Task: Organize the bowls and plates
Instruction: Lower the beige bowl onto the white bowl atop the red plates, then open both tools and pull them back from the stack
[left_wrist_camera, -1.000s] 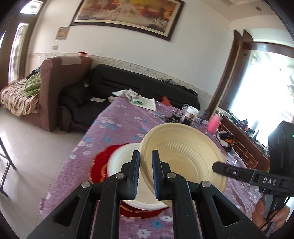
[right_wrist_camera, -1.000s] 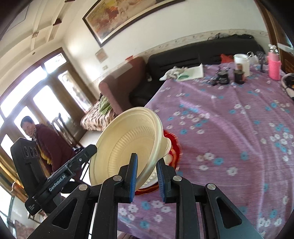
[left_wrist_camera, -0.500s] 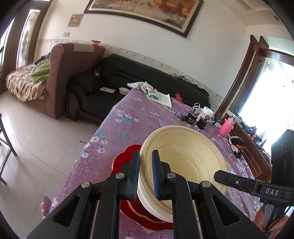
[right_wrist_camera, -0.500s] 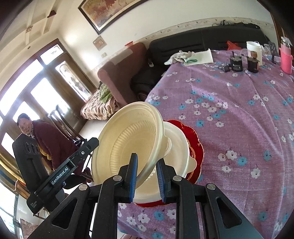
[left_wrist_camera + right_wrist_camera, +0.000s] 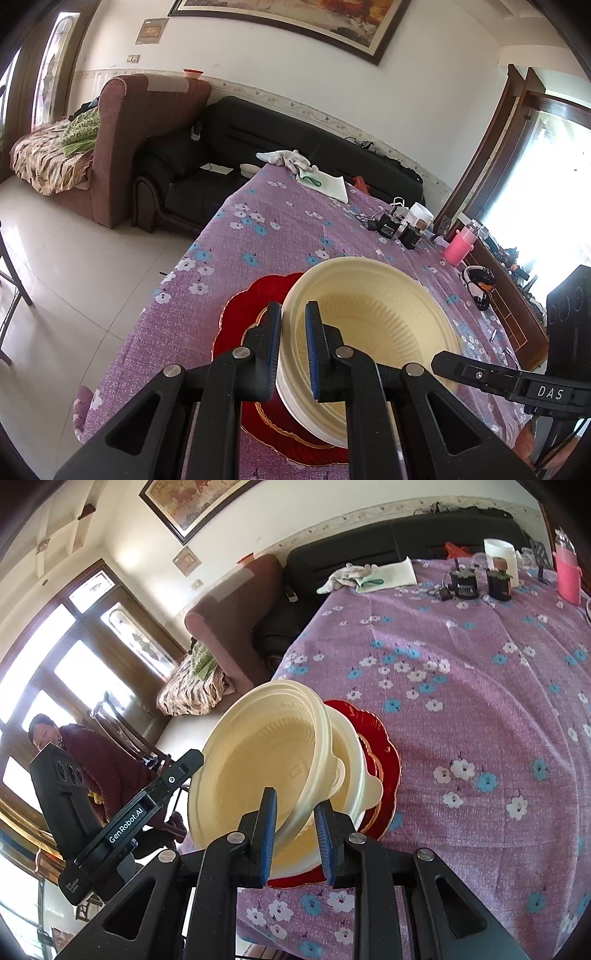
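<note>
The left gripper (image 5: 293, 345) has its fingers (image 5: 274, 347) closed on the left rim of a cream bowl (image 5: 373, 325); the rim wall runs up between the two blue pads, one pad outside and one inside the bowl. In the left wrist view the bowl opens toward the camera and sits over a second cream bowl (image 5: 314, 421), whose rim shows below it. Both are above a red scalloped plate (image 5: 258, 295) that lies on the near left part of the table (image 5: 280, 236), which is covered with a purple flowered cloth.

The right gripper (image 5: 294, 825) grips the same top bowl (image 5: 258, 760) at its opposite rim. The rim passes slantwise between its fingers (image 5: 269, 830), which stand narrowly apart with the edge caught between them. From this side the bowl is tilted, its mouth turned left toward the room, and the lower bowl (image 5: 354, 771), with a small tab handle, nests under it on the red plate (image 5: 384, 753).

Each gripper shows in the other's view, at the far side of the bowl. Far across the table stand a pink bottle (image 5: 567, 572), a white jar (image 5: 498, 550) and white cloths (image 5: 284, 158).
</note>
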The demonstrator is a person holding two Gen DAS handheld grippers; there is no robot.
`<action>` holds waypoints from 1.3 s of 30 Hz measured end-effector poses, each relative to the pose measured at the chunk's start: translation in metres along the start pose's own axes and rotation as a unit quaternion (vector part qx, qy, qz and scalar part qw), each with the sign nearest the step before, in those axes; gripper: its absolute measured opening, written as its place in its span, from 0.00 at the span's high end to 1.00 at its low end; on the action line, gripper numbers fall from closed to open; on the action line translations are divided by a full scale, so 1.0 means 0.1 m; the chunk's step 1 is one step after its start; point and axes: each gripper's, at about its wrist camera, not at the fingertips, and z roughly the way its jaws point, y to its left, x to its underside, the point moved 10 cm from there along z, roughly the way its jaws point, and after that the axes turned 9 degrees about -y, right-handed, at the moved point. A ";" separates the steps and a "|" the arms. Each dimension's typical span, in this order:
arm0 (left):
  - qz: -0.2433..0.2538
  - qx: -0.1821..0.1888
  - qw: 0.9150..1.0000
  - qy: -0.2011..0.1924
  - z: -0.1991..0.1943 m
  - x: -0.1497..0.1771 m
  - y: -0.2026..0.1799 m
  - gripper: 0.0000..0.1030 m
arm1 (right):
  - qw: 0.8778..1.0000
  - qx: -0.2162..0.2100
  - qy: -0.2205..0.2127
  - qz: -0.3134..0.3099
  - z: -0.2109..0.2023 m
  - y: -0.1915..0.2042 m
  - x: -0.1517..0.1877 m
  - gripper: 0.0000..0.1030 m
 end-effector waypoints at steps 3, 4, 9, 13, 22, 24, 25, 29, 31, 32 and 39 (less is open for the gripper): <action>-0.001 0.000 1.000 0.002 0.03 0.01 -0.01 0.89 | 1.000 -0.003 0.003 0.009 0.00 -0.03 0.02 0.77; -0.002 0.000 1.000 0.003 0.04 0.01 -0.01 0.89 | 1.000 -0.002 0.003 0.008 -0.01 -0.03 0.02 0.76; -0.002 0.001 1.000 0.006 0.06 0.04 -0.02 0.89 | 1.000 -0.007 0.006 0.011 -0.03 -0.03 0.01 0.73; -0.001 0.003 1.000 0.006 0.05 0.04 -0.03 0.89 | 1.000 -0.014 0.011 0.016 -0.04 -0.01 0.02 0.66; -0.004 0.001 1.000 0.001 0.01 0.04 -0.02 0.89 | 1.000 -0.021 -0.001 0.009 -0.23 0.01 0.04 0.65; -0.006 0.000 1.000 0.001 0.00 0.05 -0.01 0.89 | 1.000 -0.020 -0.003 0.009 -0.27 -0.01 0.04 0.65; -0.007 -0.001 1.000 0.001 0.00 0.05 0.00 0.89 | 1.000 -0.019 -0.005 0.009 -0.28 -0.03 0.04 0.65; -0.008 0.001 1.000 -0.003 -0.02 0.04 0.00 0.89 | 1.000 -0.020 -0.009 0.019 -0.32 -0.10 0.03 0.65; -0.009 0.003 1.000 -0.005 -0.04 0.04 -0.01 0.89 | 0.999 -0.019 -0.014 0.025 -0.36 -0.15 0.02 0.65; -0.010 0.004 1.000 -0.005 -0.04 0.04 -0.01 0.89 | 0.999 -0.019 -0.015 0.029 -0.37 -0.17 0.01 0.65; -0.009 0.005 1.000 -0.026 -0.19 0.02 -0.01 0.82 | 0.999 -0.013 -0.027 0.028 -0.47 -0.29 0.03 0.65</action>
